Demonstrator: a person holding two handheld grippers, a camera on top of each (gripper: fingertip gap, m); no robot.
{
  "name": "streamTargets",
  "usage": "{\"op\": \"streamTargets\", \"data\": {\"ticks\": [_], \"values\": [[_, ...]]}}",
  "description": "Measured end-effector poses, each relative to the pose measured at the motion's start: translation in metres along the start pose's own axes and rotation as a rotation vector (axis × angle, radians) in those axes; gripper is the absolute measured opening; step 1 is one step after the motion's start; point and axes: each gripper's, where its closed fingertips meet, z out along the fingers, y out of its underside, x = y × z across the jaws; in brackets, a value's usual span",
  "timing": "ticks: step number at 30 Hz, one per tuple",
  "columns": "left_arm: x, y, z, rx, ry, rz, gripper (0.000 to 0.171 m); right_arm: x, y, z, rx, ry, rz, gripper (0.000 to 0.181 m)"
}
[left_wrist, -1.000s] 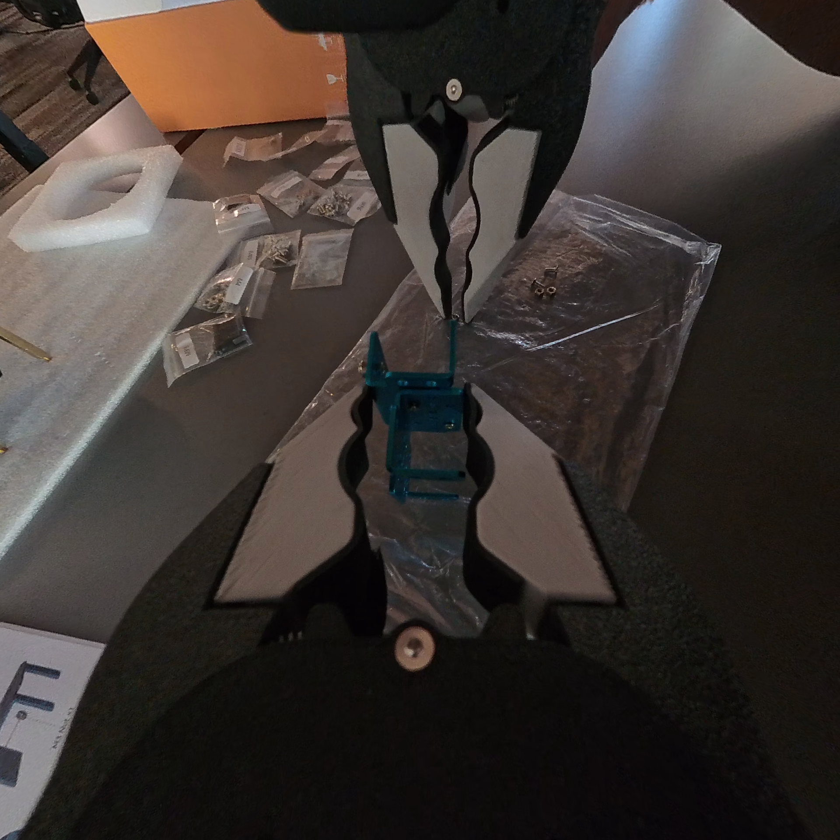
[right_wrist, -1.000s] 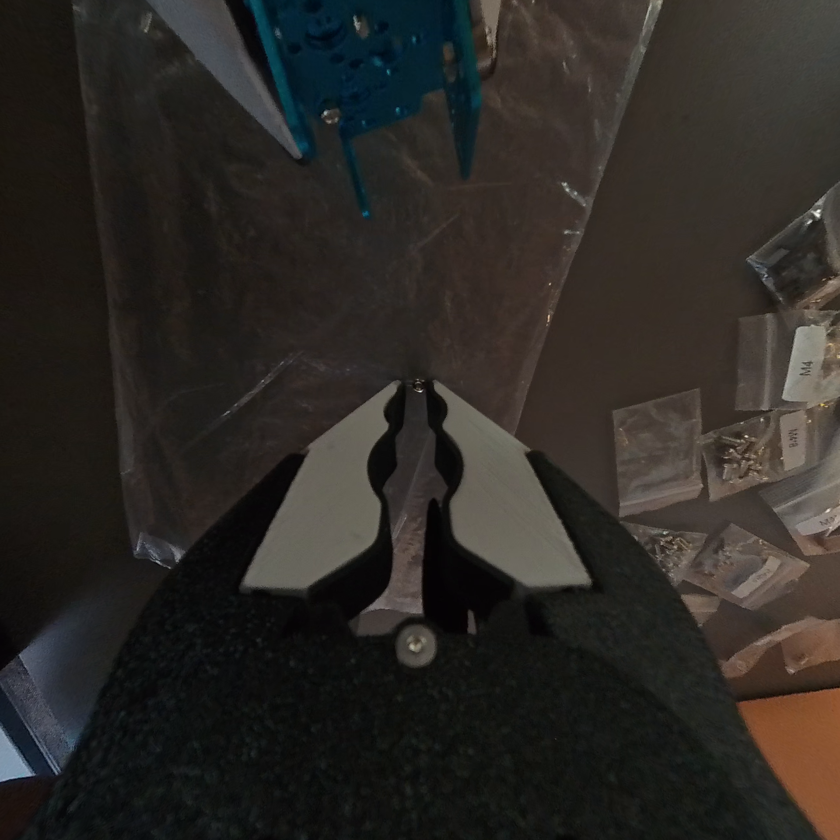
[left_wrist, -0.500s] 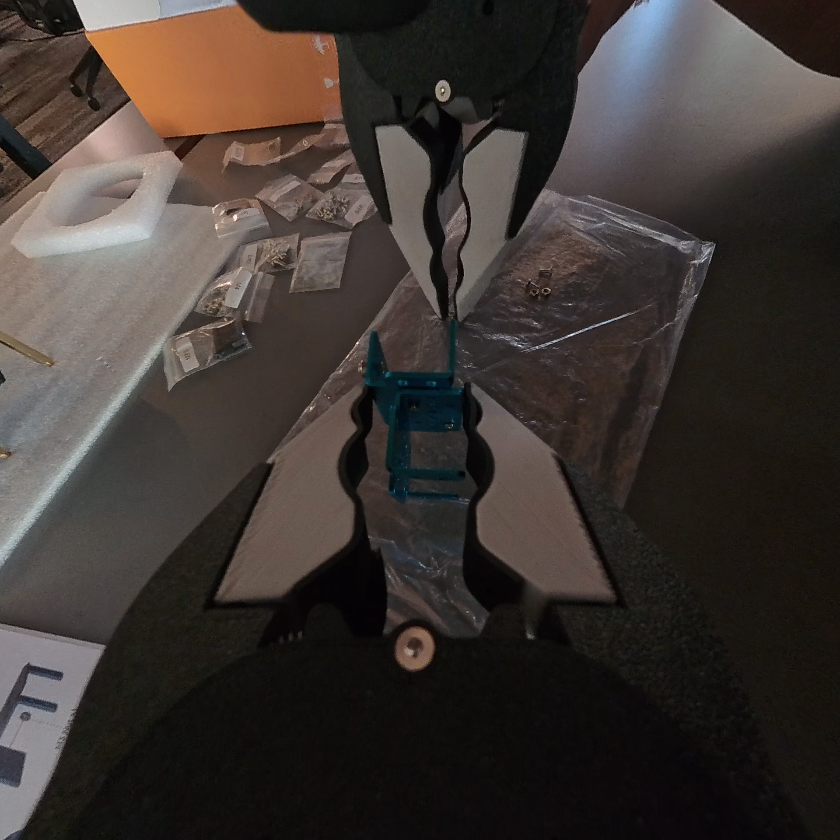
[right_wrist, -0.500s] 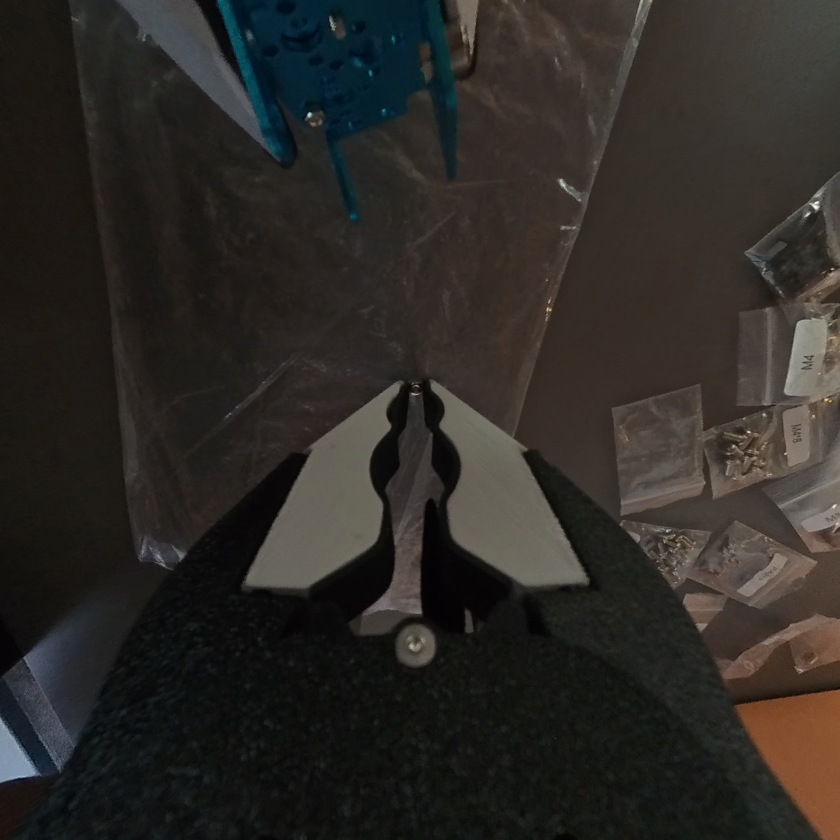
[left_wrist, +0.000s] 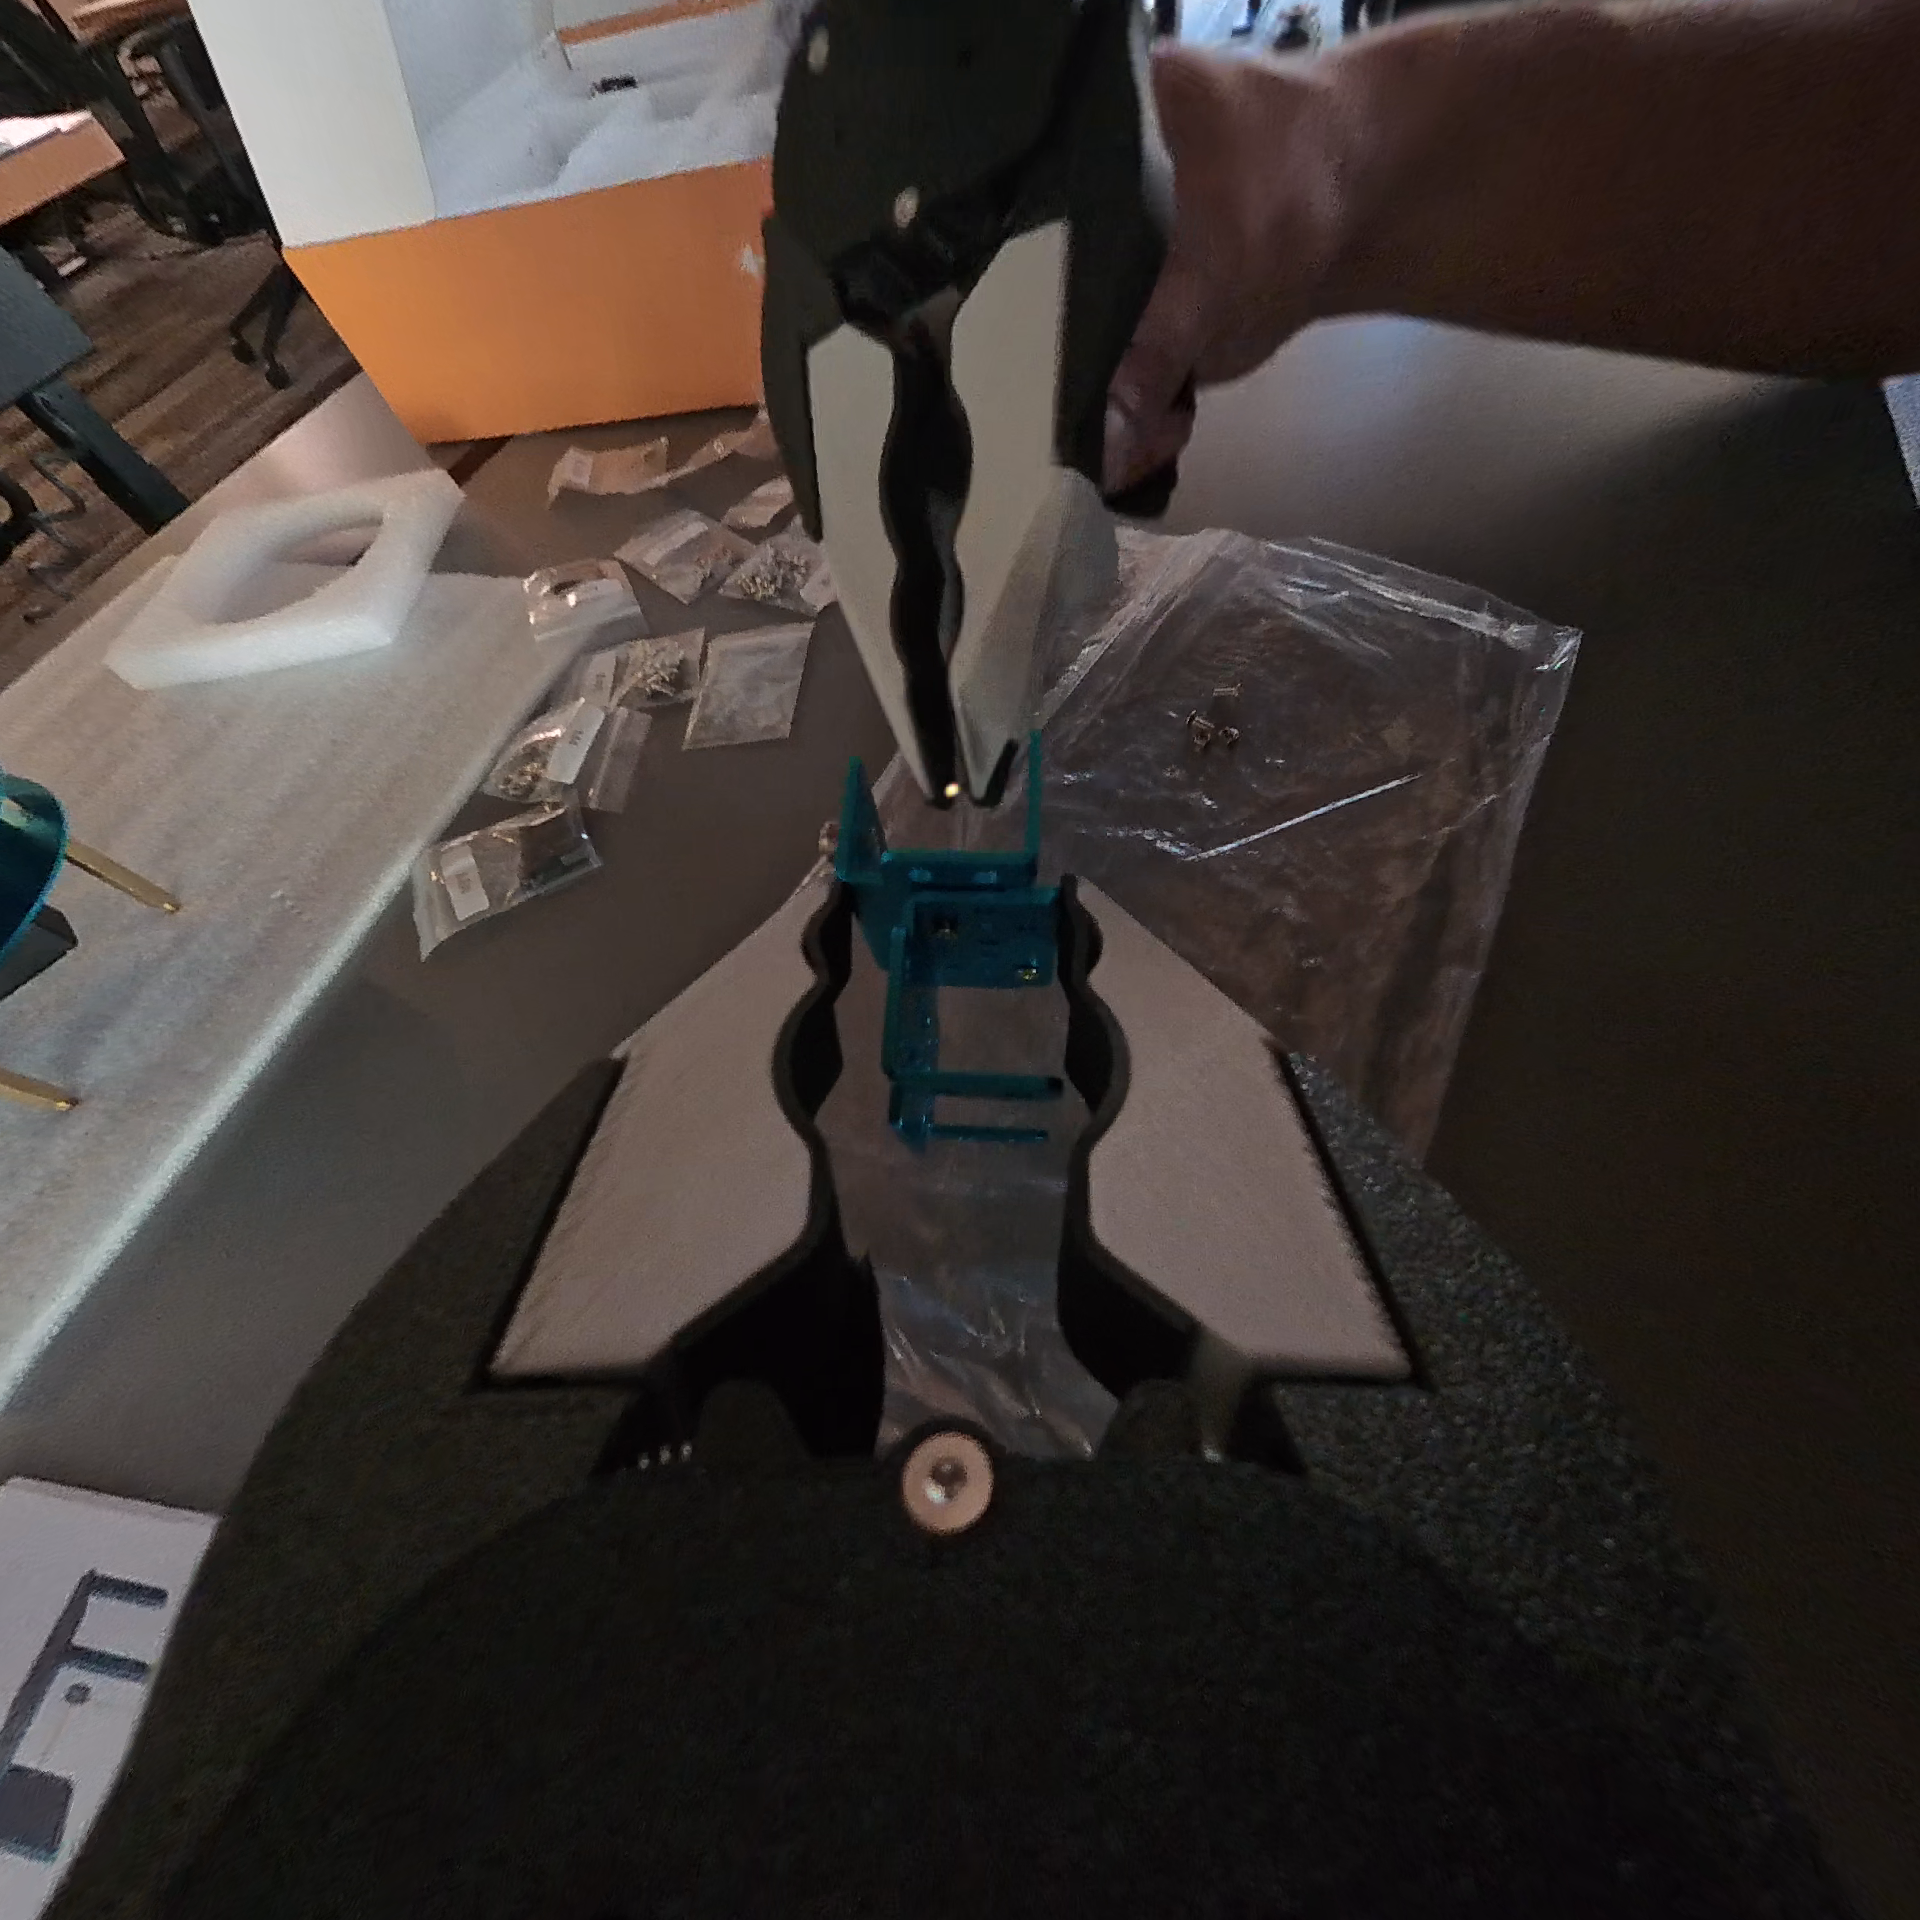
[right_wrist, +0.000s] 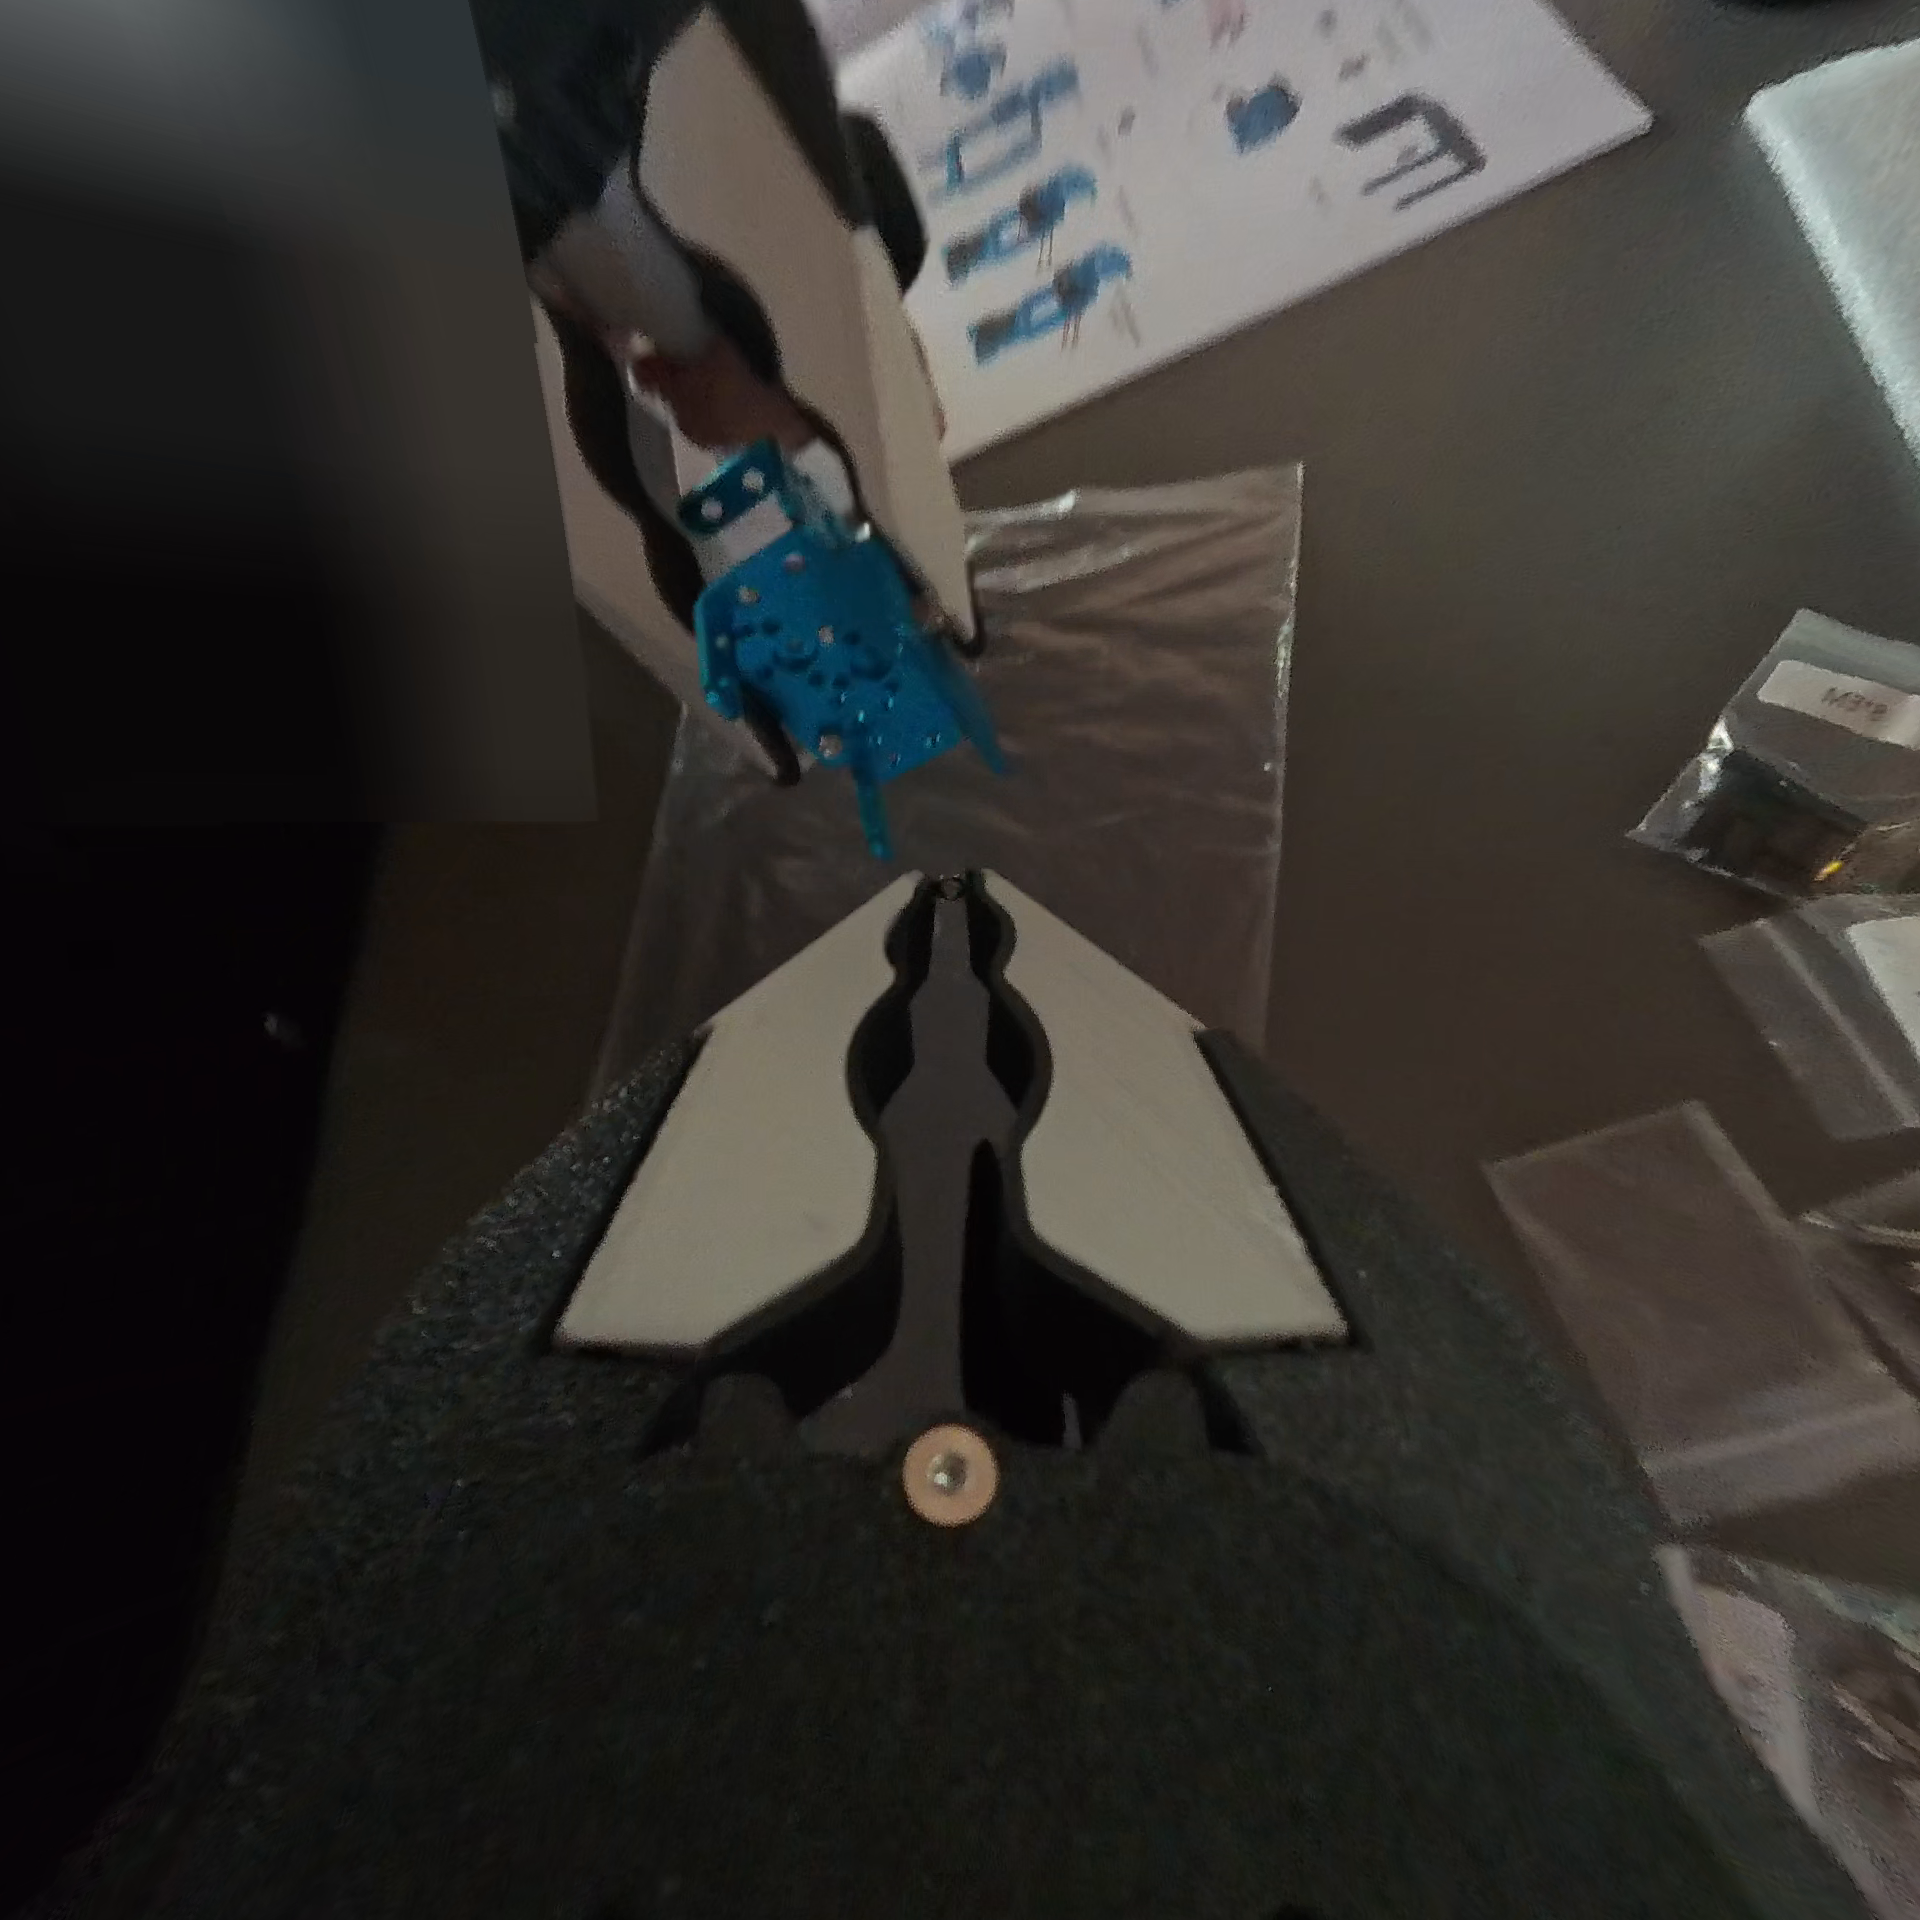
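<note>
My left gripper (left_wrist: 961, 914) is clamped on a blue bracket (left_wrist: 951, 961), a small perforated metal assembly with two upright tabs at its far end and thin rails at its near end; the fingers press its two sides and hold it in the air above a clear plastic bag (left_wrist: 1299, 790) spread on the dark table (left_wrist: 1714, 831). My right gripper (left_wrist: 951, 795) points down at the bracket from the far side, its tips nearly together and pinching a tiny screw (left_wrist: 948, 794), which sits between the bracket's two upright tabs. In the right wrist view that screw (right_wrist: 951, 886) shows at the very tips, just beside a prong of the bracket (right_wrist: 831, 675). My hand (left_wrist: 1403, 208) grips the right gripper from the right. A few loose screws (left_wrist: 1210, 727) lie on the bag. To the left are small bags of hardware (left_wrist: 644, 675), a white foam frame (left_wrist: 291, 582) on a foam sheet, and an orange box (left_wrist: 540, 301). An instruction sheet (right_wrist: 1247, 156) lies beyond the bag.
</note>
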Motion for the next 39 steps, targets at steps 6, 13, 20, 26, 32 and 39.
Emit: {"op": "streamTargets", "data": {"ticks": [6, 13, 20, 26, 32, 39], "values": [[-0.001, -0.009, -0.003, 0.058, -0.008, 0.007, 0.04, -0.019, -0.024, 0.002, 0.257, -0.219, 0.176, 0.005], [0.0, -0.012, -0.002, 0.076, -0.033, 0.056, 0.04, -0.023, -0.045, -0.004, 0.391, -0.367, 0.364, 0.004], [-0.003, -0.011, 0.0, 0.078, -0.044, 0.034, 0.04, -0.026, -0.05, 0.001, 0.371, -0.34, 0.405, 0.005], [-0.003, -0.005, 0.003, 0.048, -0.039, 0.01, 0.04, -0.024, -0.046, 0.006, 0.338, -0.336, 0.442, 0.005], [-0.002, 0.018, 0.012, -0.083, -0.014, -0.051, 0.04, -0.012, -0.034, 0.007, 0.327, -0.325, 0.503, 0.005], [0.005, 0.031, 0.018, -0.162, 0.007, -0.029, 0.04, -0.004, -0.013, 0.017, 0.268, -0.33, 0.605, 0.004]]}}
